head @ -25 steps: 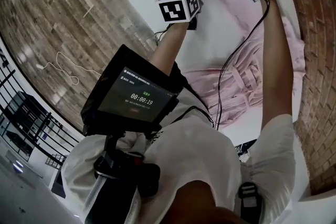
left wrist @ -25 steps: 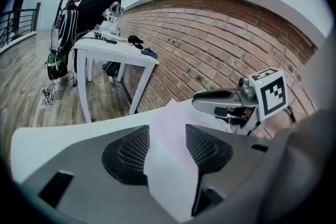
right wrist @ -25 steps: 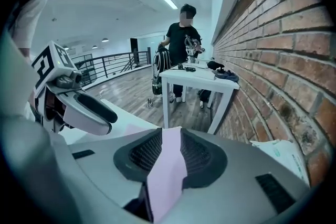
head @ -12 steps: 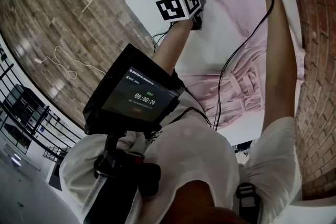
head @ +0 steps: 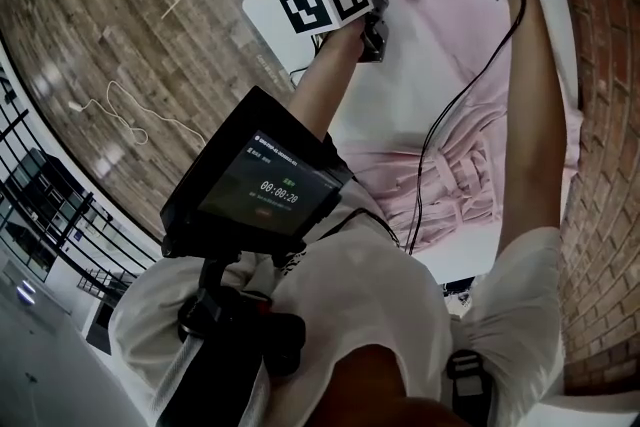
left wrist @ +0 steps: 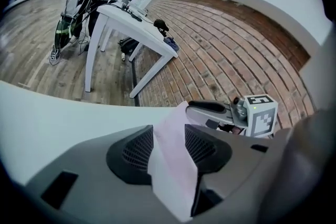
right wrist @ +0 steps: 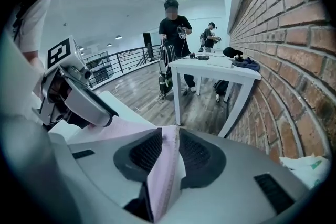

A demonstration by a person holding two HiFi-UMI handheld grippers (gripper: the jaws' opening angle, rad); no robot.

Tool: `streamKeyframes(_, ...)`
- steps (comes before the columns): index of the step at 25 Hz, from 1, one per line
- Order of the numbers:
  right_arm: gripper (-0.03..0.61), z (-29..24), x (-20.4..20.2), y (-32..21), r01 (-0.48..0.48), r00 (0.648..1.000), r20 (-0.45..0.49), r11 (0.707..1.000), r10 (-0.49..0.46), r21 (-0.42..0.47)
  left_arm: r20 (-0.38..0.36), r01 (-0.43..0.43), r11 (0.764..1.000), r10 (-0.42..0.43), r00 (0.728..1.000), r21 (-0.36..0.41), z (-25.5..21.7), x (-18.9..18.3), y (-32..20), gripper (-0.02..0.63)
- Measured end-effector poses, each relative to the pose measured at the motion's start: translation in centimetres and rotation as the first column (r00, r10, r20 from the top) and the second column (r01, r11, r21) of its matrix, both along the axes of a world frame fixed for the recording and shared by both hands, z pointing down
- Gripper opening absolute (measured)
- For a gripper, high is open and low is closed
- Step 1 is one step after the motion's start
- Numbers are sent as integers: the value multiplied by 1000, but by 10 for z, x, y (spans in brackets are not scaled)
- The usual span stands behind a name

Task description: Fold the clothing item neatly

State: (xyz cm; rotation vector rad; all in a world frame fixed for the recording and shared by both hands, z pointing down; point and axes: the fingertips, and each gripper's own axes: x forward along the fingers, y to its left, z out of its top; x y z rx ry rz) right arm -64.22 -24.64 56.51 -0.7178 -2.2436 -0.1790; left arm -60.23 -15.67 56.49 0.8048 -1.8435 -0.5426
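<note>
Lowering the held edge: over the last second both grippers have sunk toward the white table (head: 265, 5), and the left gripper (left wrist: 169, 147) has rolled, so its marker cube now shows at a new tilt. Its jaws are clamped on a thick fold of the pink garment (head: 450, 155). The right gripper (right wrist: 169, 152) pinches a thinner edge. The rest of the garment lies on the table between our arms. We judge the fold is being laid down, with release likely next.
</note>
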Motion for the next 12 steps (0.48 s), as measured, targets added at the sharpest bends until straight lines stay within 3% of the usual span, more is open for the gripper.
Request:
streamKeyframes(4, 91, 6, 1, 3, 30, 998, -48, 1000, -30, 1, -30, 7, 1000, -7, 1000, -15, 4, -1, 3, 105)
streamKeyframes(8, 76, 6, -1, 5, 40, 997, -61, 999, -40, 1, -10, -41, 998, 40, 999, -53, 7, -2, 3, 35)
streamKeyframes(12, 23, 9, 1, 6, 44, 998, -54, 999, -43, 21, -3, -64, 996, 64, 998, -63, 9, -1, 1, 22)
